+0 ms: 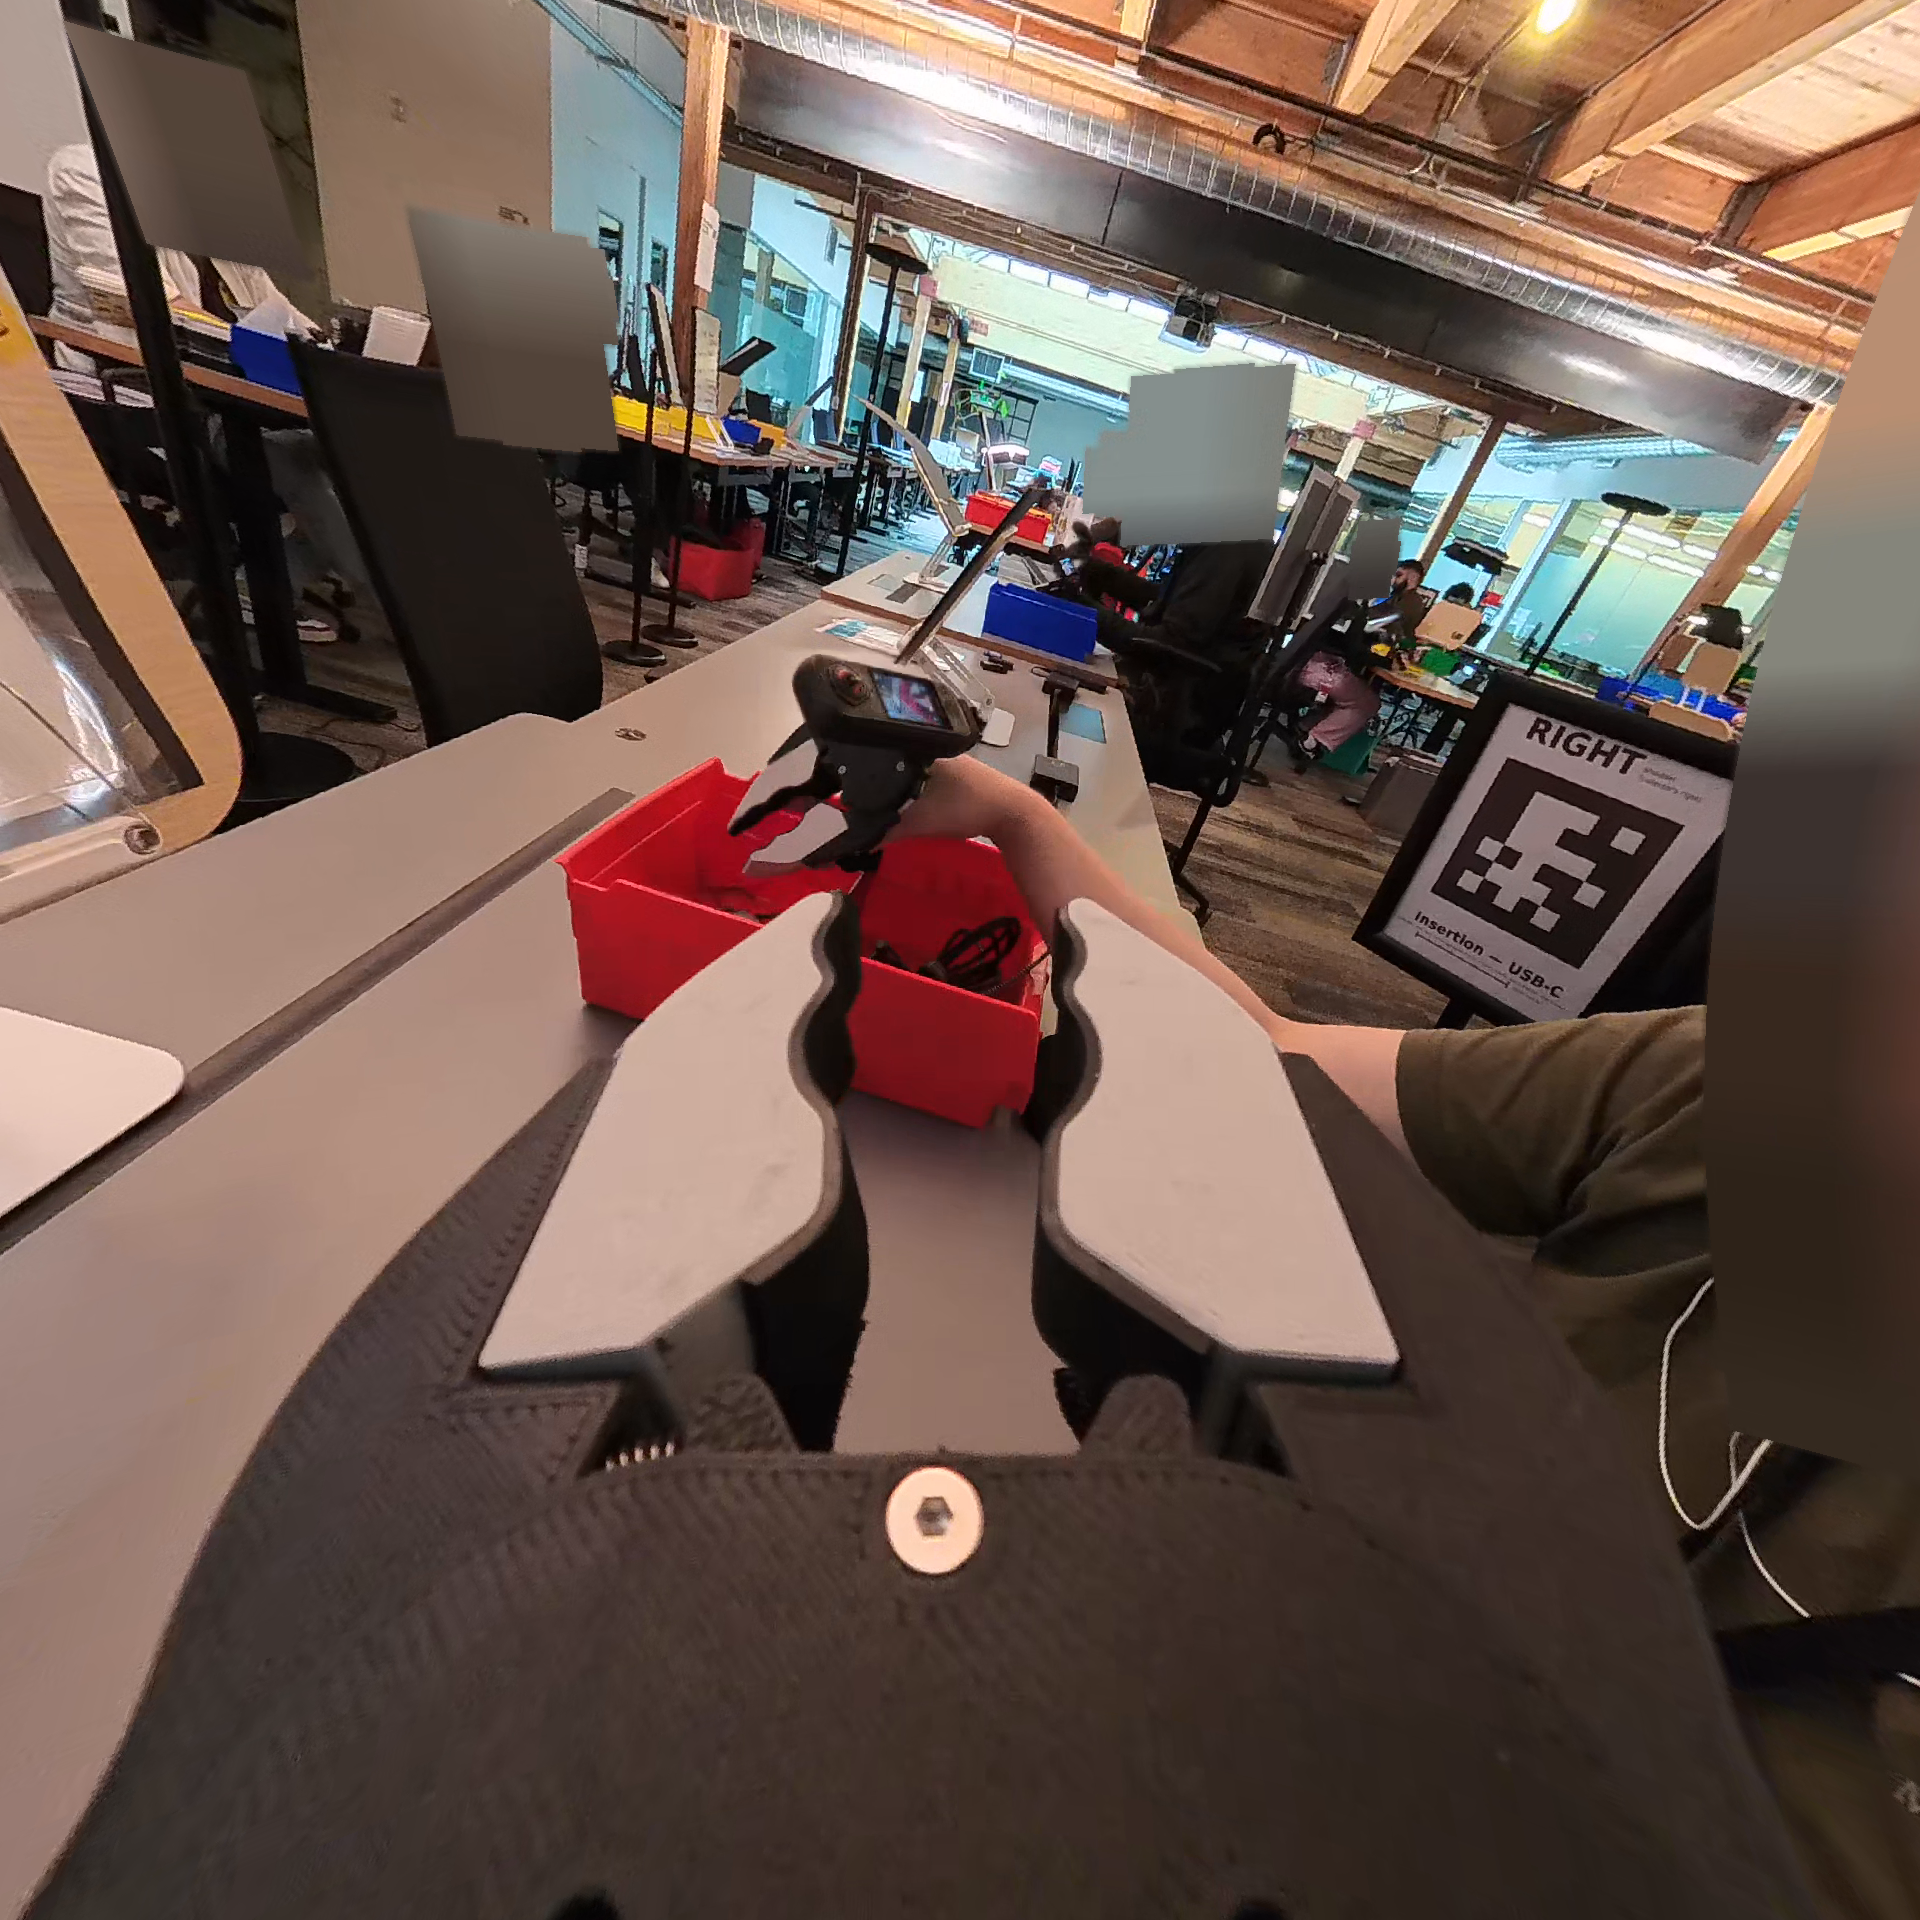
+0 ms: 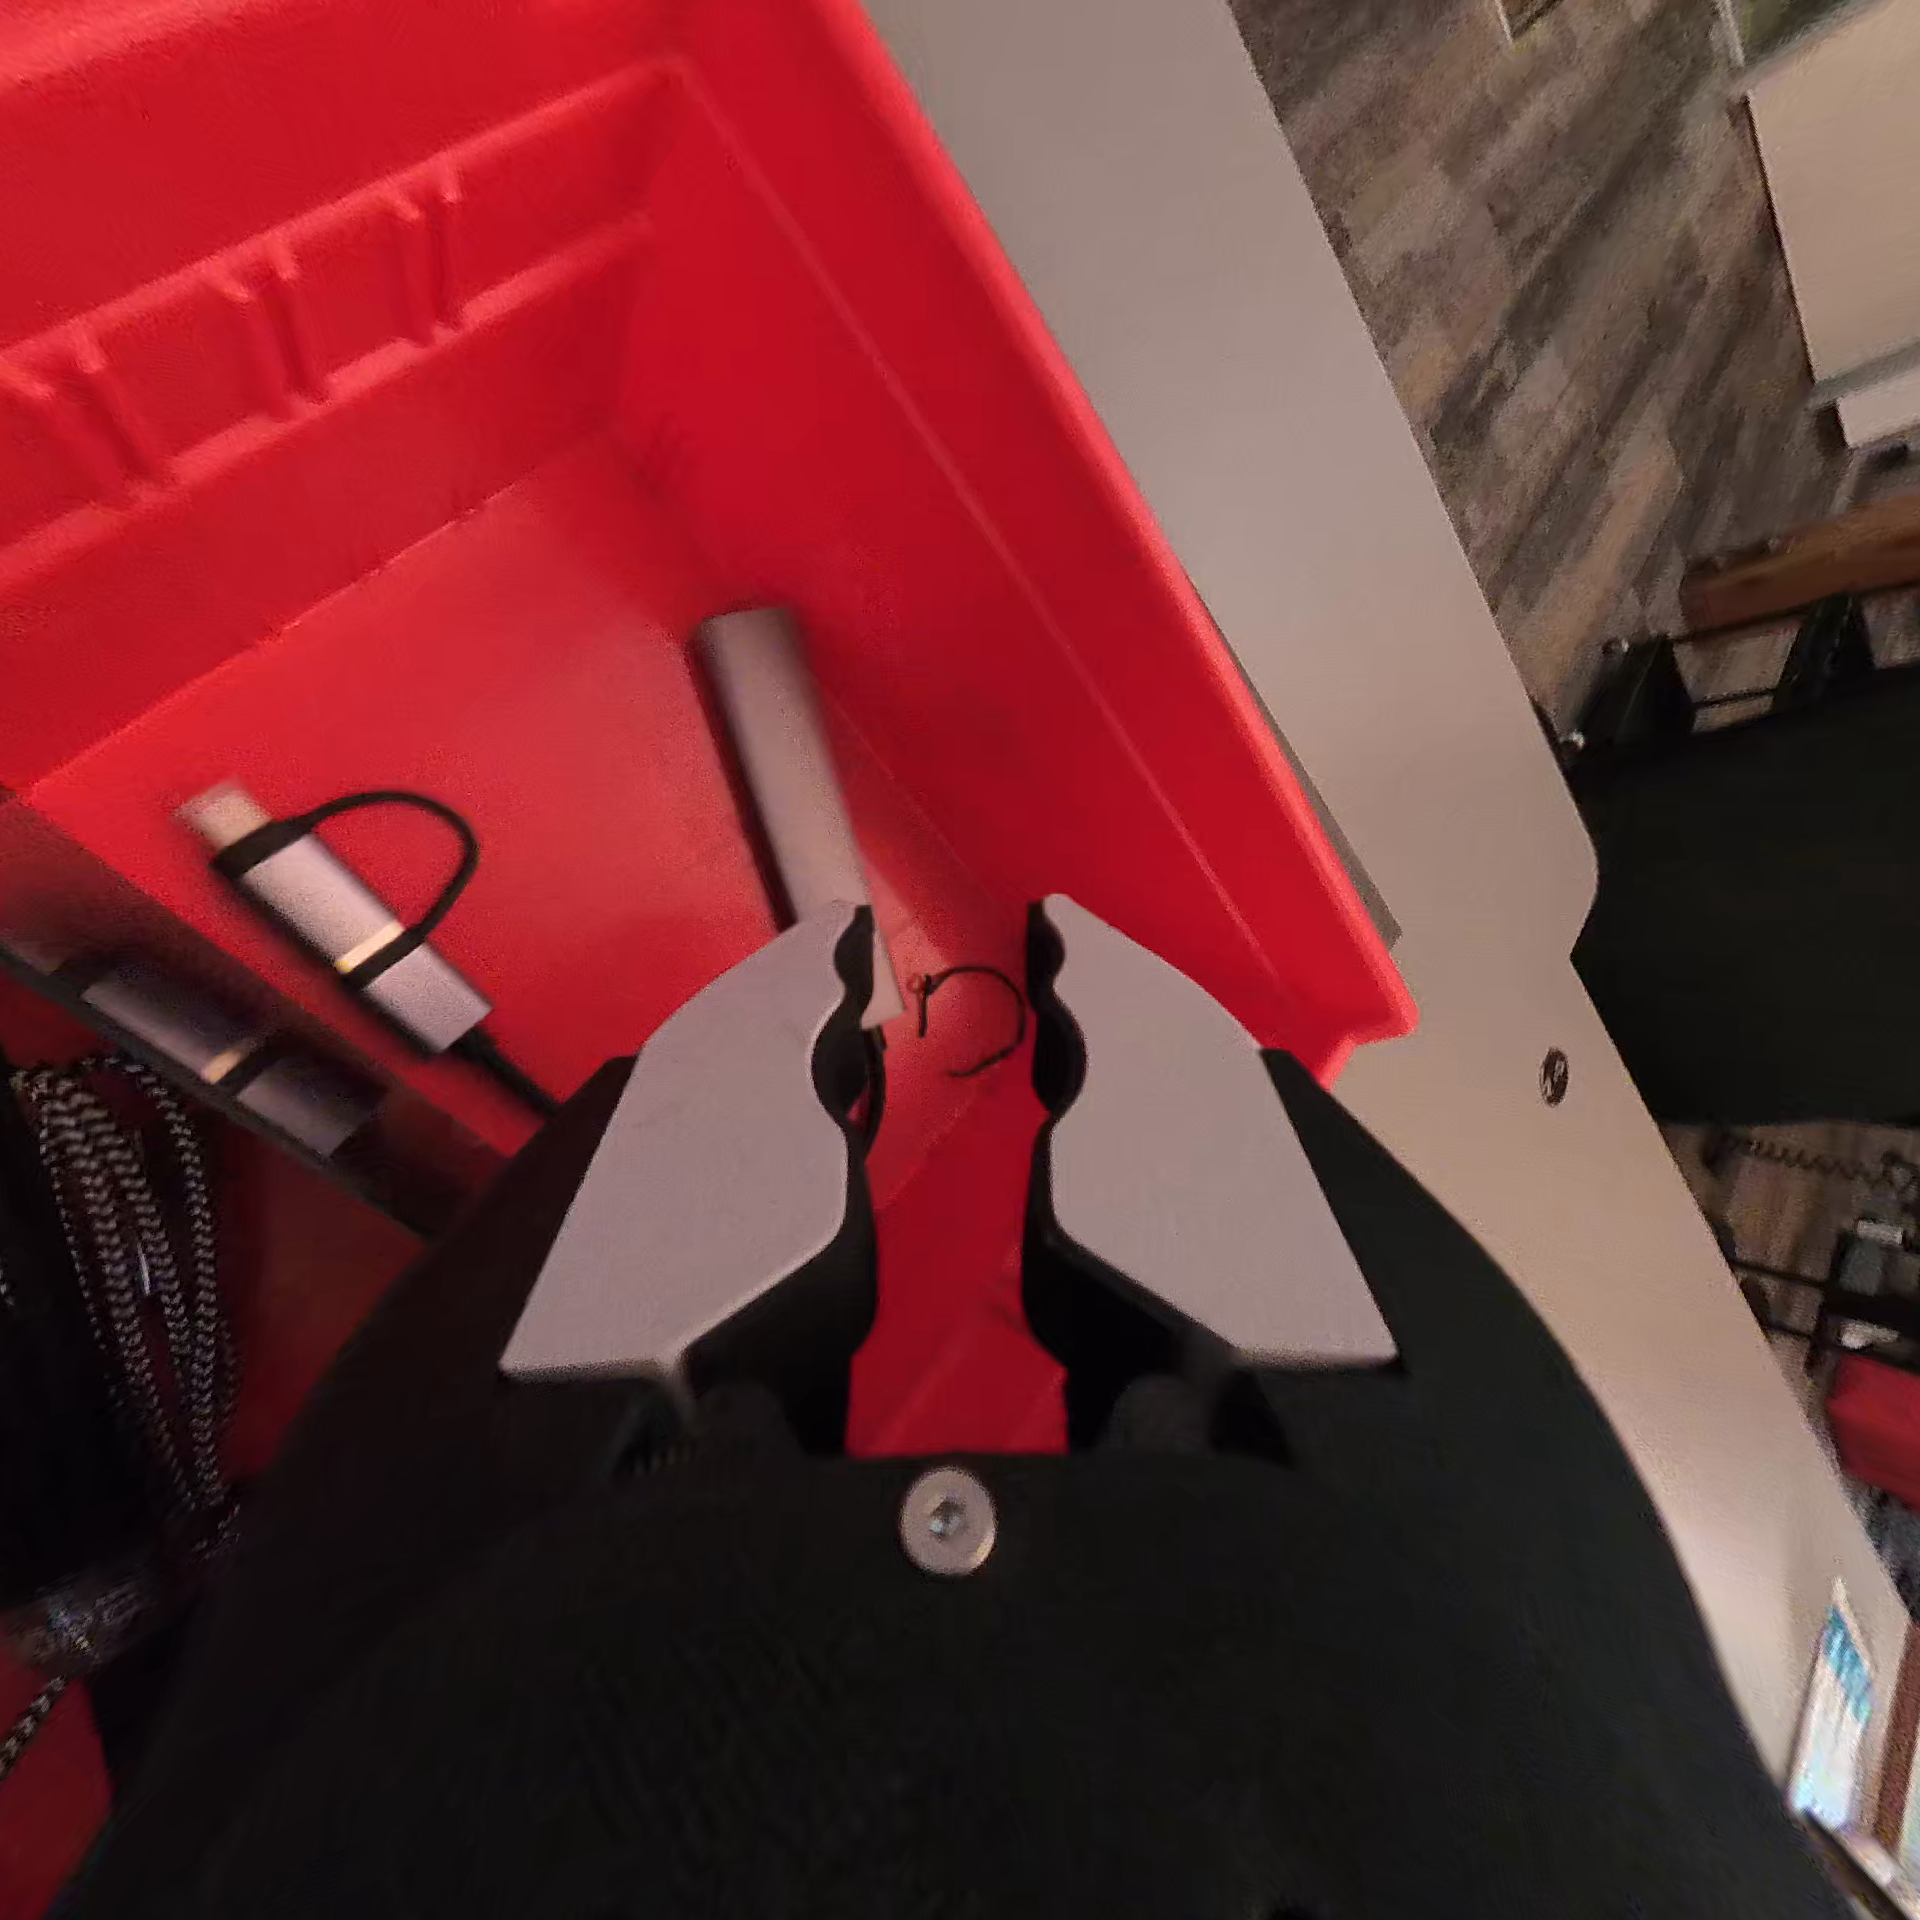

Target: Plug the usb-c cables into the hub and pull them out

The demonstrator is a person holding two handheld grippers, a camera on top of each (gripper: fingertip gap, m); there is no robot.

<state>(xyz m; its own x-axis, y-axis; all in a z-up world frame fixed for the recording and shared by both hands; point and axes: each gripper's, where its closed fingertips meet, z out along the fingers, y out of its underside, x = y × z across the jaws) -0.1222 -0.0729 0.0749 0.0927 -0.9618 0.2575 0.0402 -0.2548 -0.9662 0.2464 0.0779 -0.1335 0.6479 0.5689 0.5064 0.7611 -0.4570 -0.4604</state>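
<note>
Surface: grey desk point(image 1: 312, 1195) in an open workshop, with a red bin point(image 1: 935, 1029) standing on it just ahead of our left gripper.
Left gripper: our left gripper point(image 1: 940, 1003) hovers over the desk short of the bin, jaws apart at a middling width, holding nothing.
Right gripper: our right gripper point(image 2: 945, 997) is tipped down inside the red bin point(image 2: 1091, 623), jaws apart at a middling width and empty.
Nearest thing: a thin black loop of wire point(image 2: 971, 1018) lies on the bin floor between our right fingertips.
Hub: the grey hub point(image 2: 784, 748) lies flat on the bin floor, just ahead of our right gripper and slightly to its left; its near end slips behind our left fingertip.
Hub axis: its long axis runs away from us, leaning left at the far end, almost in line with our fingers.
Other parts: to the left lie a second grey adapter with a short black cable point(image 2: 348, 925) and, nearer, braided cables point(image 2: 125, 1299) behind a divider.
Nearer hand: we judge the right gripper far nearer the hub, so it should reach first.
Coming move: we judge the jaws must straddle the hub's narrow width.
</note>
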